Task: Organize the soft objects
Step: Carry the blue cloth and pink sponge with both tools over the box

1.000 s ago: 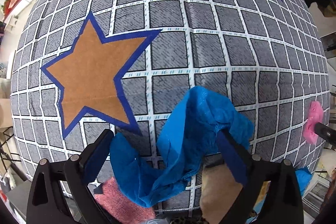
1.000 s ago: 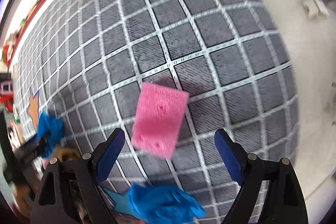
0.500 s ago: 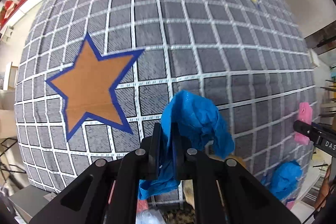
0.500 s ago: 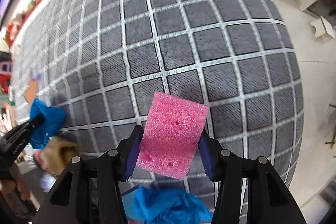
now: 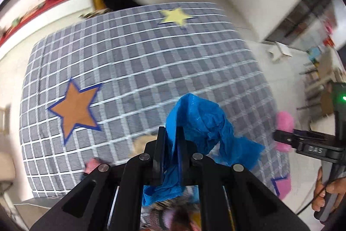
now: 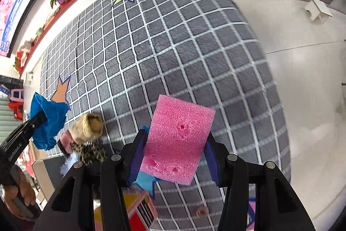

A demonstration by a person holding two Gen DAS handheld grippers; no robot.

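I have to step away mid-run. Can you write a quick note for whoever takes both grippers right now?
Left gripper: shut on the blue cloth, above the checked mat.
Right gripper: shut on the pink sponge, also off the mat.
On the mat's near edge: a tan plush piece and a leopard-print item.
Done: both pickups. Left: placing both; destination not evident.

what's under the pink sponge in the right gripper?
Right wrist view: the pink sponge is clamped above the grey checked cloth. A blue star tip pokes out below it; the rest of that star is covered.
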